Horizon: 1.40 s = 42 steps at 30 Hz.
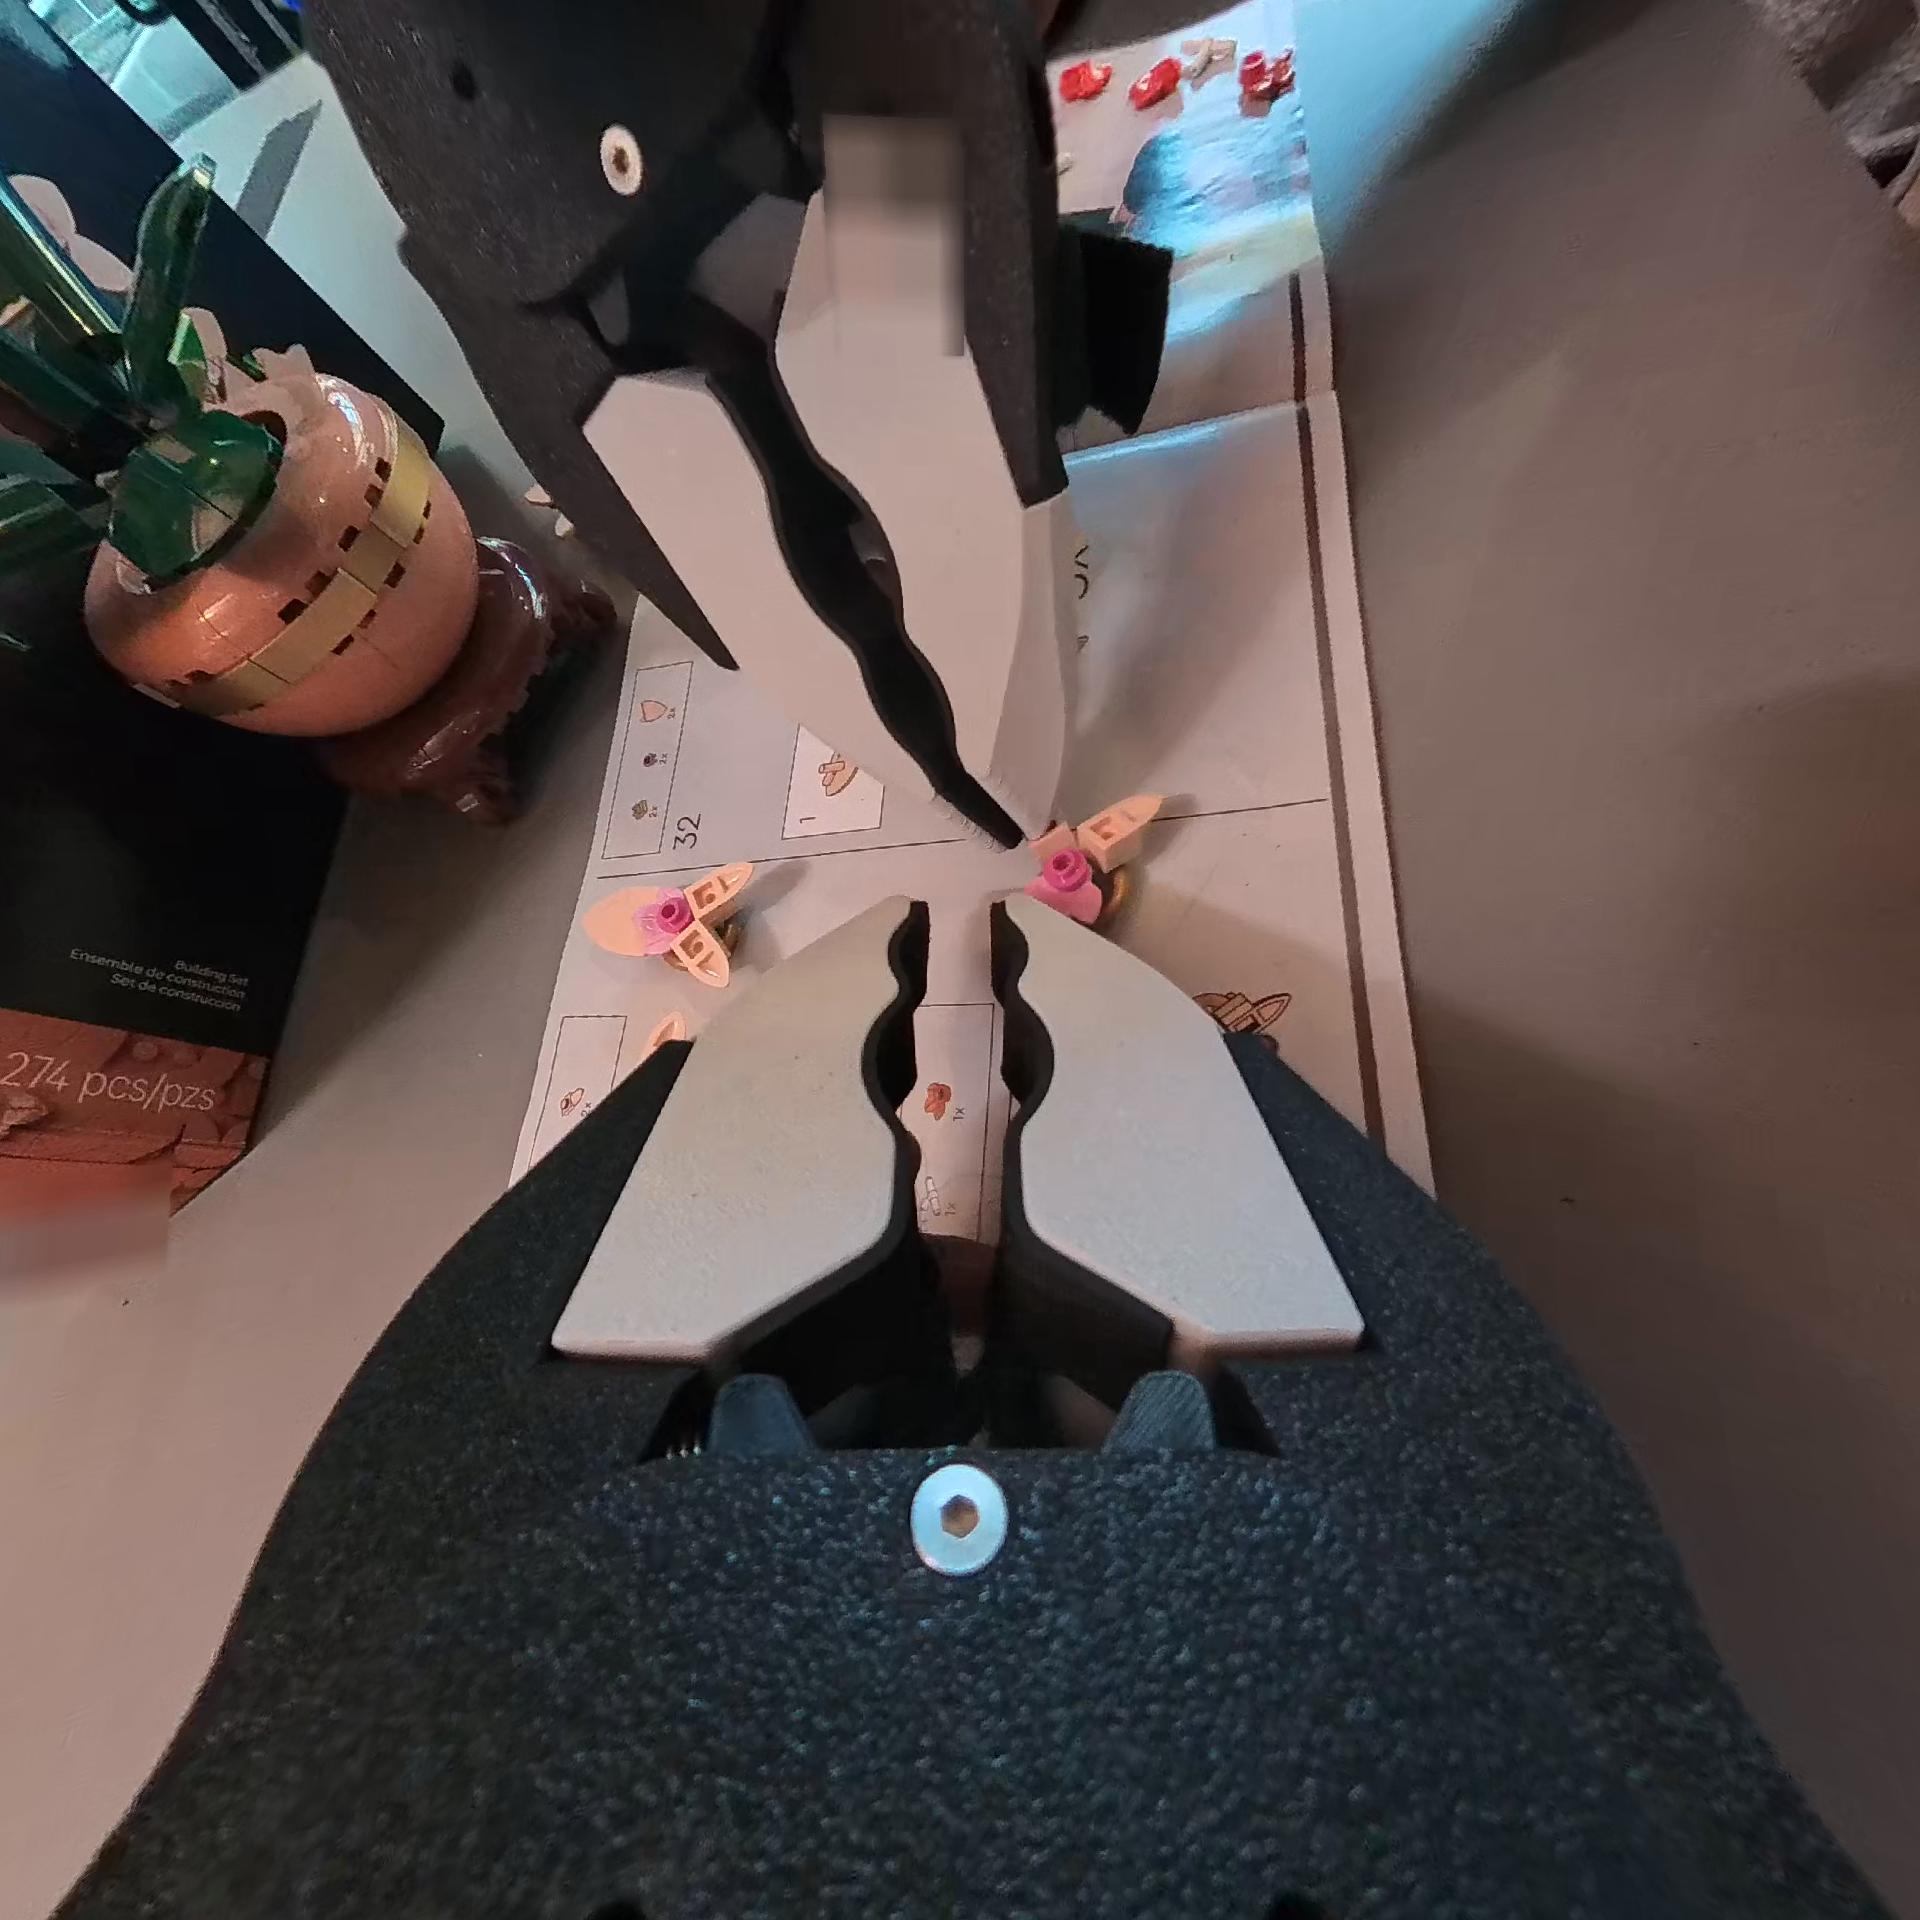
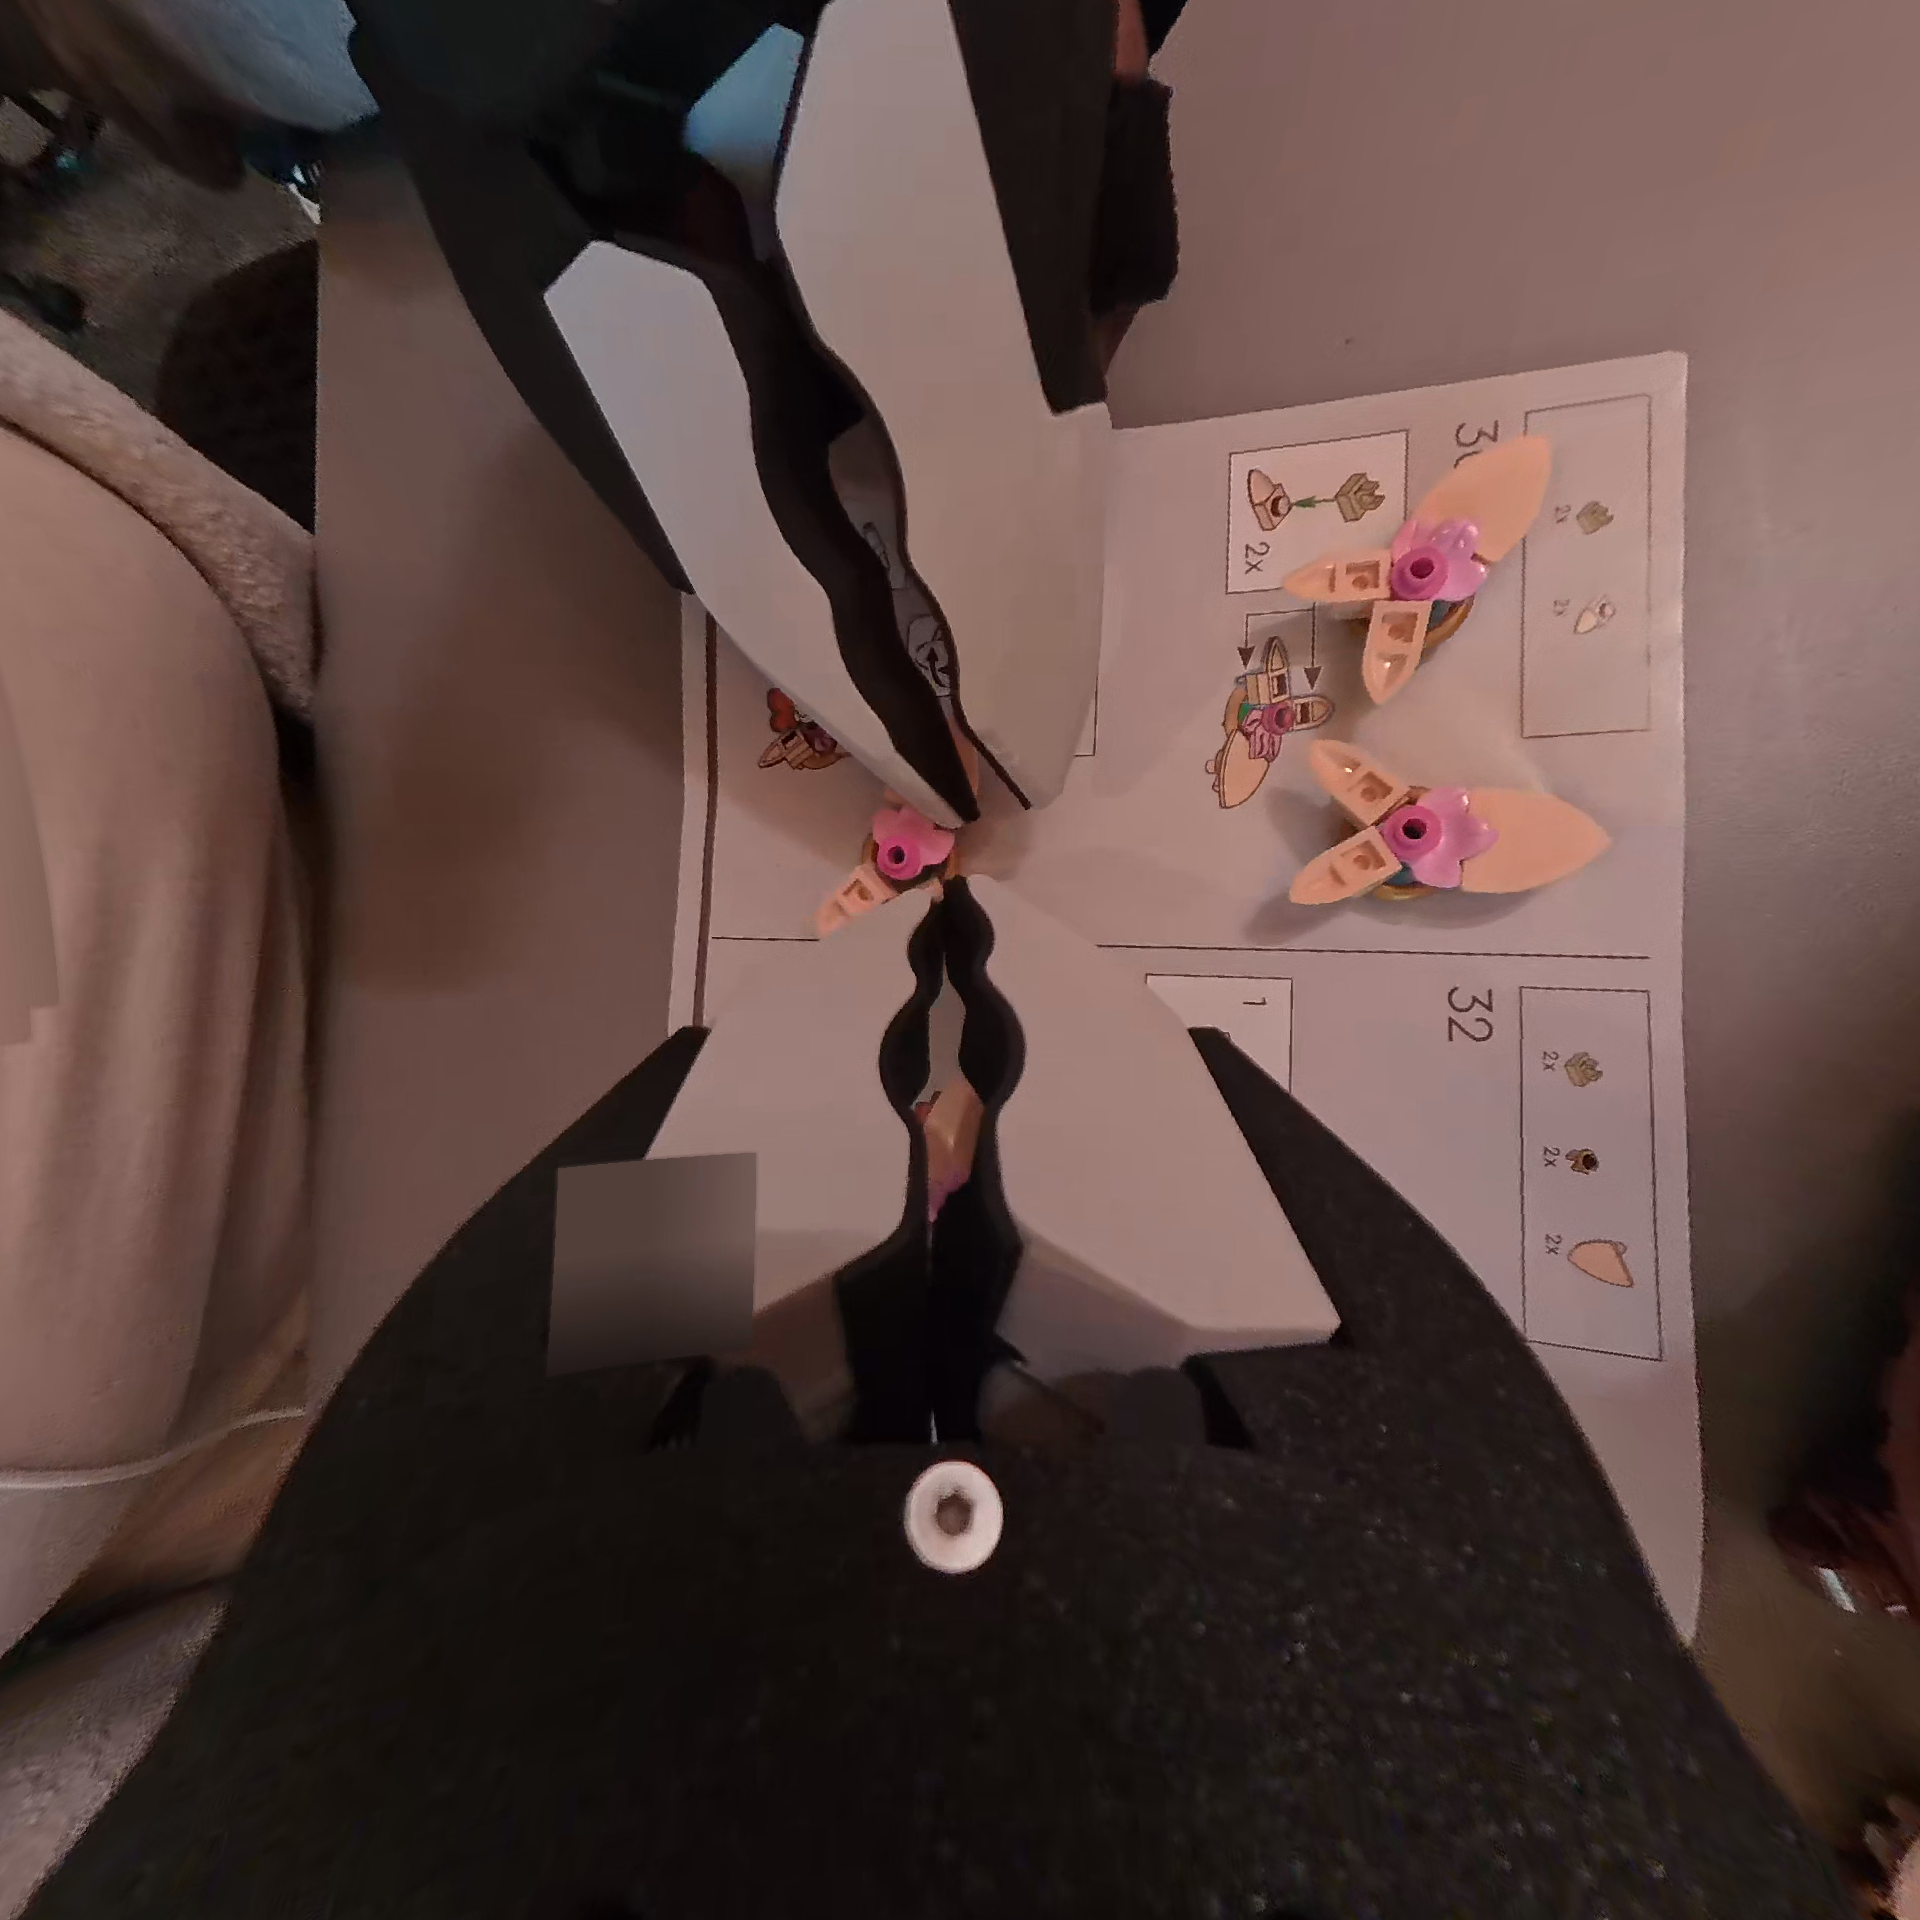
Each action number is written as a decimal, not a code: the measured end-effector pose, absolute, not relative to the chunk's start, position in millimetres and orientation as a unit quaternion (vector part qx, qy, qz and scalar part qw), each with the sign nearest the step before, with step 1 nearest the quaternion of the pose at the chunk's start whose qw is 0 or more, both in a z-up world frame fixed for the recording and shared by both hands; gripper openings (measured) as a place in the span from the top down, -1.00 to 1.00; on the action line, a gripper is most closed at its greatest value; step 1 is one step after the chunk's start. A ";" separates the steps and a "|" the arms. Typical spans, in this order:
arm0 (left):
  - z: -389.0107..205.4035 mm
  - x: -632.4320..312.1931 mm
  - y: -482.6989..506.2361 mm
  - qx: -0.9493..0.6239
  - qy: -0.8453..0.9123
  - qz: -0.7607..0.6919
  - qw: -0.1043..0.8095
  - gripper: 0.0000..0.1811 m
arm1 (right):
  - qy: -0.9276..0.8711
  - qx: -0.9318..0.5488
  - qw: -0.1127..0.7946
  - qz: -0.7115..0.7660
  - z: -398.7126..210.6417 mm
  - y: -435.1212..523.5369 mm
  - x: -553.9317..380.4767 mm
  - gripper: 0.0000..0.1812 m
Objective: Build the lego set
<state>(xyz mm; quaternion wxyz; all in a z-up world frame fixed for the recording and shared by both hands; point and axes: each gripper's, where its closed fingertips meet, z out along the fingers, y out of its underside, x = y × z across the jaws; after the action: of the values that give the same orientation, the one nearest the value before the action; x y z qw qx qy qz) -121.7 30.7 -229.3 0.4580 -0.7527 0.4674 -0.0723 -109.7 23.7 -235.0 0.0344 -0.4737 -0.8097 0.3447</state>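
A small flower (image 1: pixel 1068 871) with a pink centre and peach pieces lies on the open instruction booklet (image 1: pixel 1195 623). My left gripper (image 1: pixel 958 906) sits just in front of it, fingers slightly apart, with only paper in the gap. My right gripper (image 1: pixel 1013 836) comes down from above, tips shut and touching the flower's left edge. In the right wrist view its tips (image 2: pixel 956 883) are shut beside the flower (image 2: pixel 902 850), and the left gripper (image 2: pixel 987 810) faces them. A peach bit (image 2: pixel 951 1127) shows between the right fingers; I cannot tell whether it is held.
Two finished flowers (image 2: pixel 1418 577) (image 2: pixel 1413 831) lie on the booklet (image 2: pixel 1143 883), one also showing in the left wrist view (image 1: pixel 670 920). A pink vase model with green stems (image 1: pixel 281 582) stands by the dark set box (image 1: pixel 135 883). Red loose pieces (image 1: pixel 1153 81) lie far off. My left and right fingertips are right by each other.
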 end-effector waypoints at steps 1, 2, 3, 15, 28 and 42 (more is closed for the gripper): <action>-229.3 -121.6 30.7 -0.752 0.467 -0.071 0.458 0.88 | -0.813 -0.472 0.039 0.339 -234.7 23.6 -109.7 1.00; -229.3 -121.6 30.7 -0.752 0.468 -0.071 0.459 0.88 | -0.815 -0.471 0.042 0.334 -234.6 23.5 -109.6 1.00; -229.2 -121.4 30.8 -0.752 0.468 -0.070 0.459 0.88 | -0.818 -0.468 0.043 0.332 -234.2 22.3 -109.2 1.00; -221.7 -132.0 34.2 -0.756 0.449 -0.046 0.475 0.83 | -0.834 -0.462 0.073 0.294 -232.8 21.3 -112.7 1.00; -217.7 -108.5 10.8 -0.775 0.447 -0.095 0.436 0.90 | -0.843 -0.440 0.059 0.304 -232.8 15.5 -108.1 1.00; -230.6 -112.3 10.2 -0.792 0.434 -0.113 0.415 0.98 | -0.848 -0.436 0.054 0.296 -234.4 15.0 -107.3 1.00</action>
<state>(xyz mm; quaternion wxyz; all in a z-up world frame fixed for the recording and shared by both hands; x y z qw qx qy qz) -112.3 10.2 -230.6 0.4146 -0.7916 0.4343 -0.1132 -107.3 15.0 -234.4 0.0543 -0.4363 -0.8481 0.2956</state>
